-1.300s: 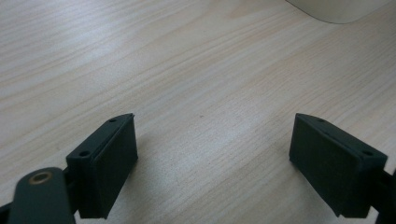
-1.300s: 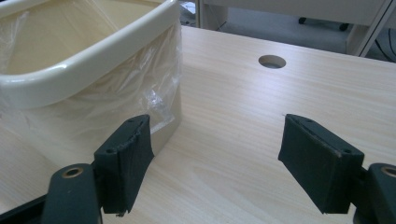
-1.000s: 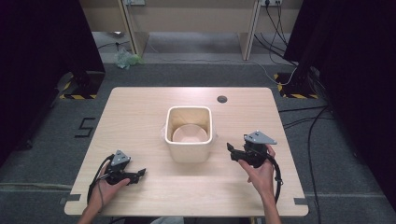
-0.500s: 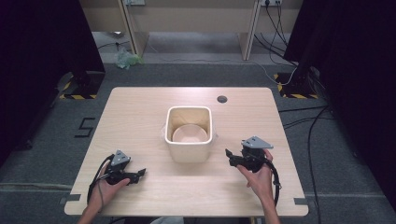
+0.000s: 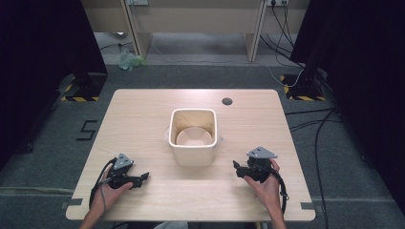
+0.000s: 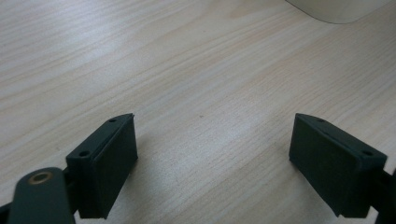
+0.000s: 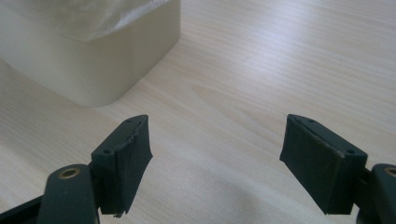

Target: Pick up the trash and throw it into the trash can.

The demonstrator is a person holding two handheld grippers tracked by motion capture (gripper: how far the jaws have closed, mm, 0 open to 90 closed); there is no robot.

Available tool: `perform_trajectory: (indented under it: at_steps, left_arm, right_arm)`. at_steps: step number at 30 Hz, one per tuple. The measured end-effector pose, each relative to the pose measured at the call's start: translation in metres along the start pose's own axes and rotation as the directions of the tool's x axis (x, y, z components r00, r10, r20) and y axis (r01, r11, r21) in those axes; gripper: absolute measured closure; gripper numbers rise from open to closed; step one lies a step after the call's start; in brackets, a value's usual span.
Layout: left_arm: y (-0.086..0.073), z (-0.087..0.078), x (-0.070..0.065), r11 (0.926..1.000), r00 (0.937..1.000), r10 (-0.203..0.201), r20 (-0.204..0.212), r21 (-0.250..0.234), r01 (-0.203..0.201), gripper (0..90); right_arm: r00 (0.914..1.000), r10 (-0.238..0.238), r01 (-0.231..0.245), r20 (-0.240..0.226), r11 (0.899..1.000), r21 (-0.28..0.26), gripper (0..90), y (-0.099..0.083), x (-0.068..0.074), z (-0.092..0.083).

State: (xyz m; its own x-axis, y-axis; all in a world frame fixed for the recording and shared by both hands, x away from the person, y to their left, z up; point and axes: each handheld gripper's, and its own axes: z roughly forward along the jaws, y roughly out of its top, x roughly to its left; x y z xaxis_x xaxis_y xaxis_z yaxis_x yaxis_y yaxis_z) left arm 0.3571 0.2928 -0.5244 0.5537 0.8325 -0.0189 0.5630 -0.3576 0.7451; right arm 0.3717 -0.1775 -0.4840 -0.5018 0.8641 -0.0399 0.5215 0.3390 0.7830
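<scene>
Clearly the work in hand centres on the cream bin standing upright in the middle of the desk, with a clear plastic liner tucked into it and showing at its rim. Both claws rest low near the person's edge of the desk, well apart from the bin: the left claw to one side, the right claw to the other, each with its jaws spread wide and gripping nothing. Judging from that, the step is an approach, and the right claw looks the better placed, since it is nearer the bin and already points toward it. To do it well, the person should probably bring that claw in level, keep the jaws apart until one passes over the rim or the loose liner edge, and close only when the wall or film sits squarely between the pads; the bin is likely light, so a push from the side could slide it. The left claw could steady the opposite wall. The high view gives the whole layout: bin between the two hands, a small dark round mark on the far part of the desk. The right gripper view adds what that one cannot, the crinkled liner draped over the bin's near corner. The left gripper view shows bare wood grain and just a sliver of the bin's base.
</scene>
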Motion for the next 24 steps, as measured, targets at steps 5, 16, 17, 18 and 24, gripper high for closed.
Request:
perform_trajectory:
  at_steps: [5,16,17,18,24]
  left_arm:
    - [0.000,0.000,0.000,1.0000,1.0000,0.000,0.000,0.000,0.000,14.2]
    - [0.000,0.000,0.000,1.0000,1.0000,0.000,0.000,0.000,0.000,14.2]
    - [0.000,0.000,0.000,1.0000,1.0000,0.000,0.000,0.000,0.000,14.2]
    - [0.000,0.000,0.000,1.0000,1.0000,0.000,0.000,0.000,0.000,14.2]
    - [0.000,0.000,0.000,1.0000,1.0000,0.000,0.000,0.000,0.000,14.2]
  right_arm:
    - [1.0000,-0.009,0.009,0.003,1.000,0.021,23.7,-0.007,0.001,0.001]
    - [0.9987,-0.050,0.049,0.009,0.996,0.068,22.3,-0.018,0.007,0.000]
    - [0.9987,-0.050,0.050,0.008,0.996,0.072,22.3,-0.019,0.008,0.001]
    - [0.9985,-0.055,0.054,0.005,0.995,0.078,22.3,-0.021,0.008,0.001]
    - [0.9983,-0.058,0.057,0.009,0.993,0.102,22.2,-0.029,0.011,0.001]
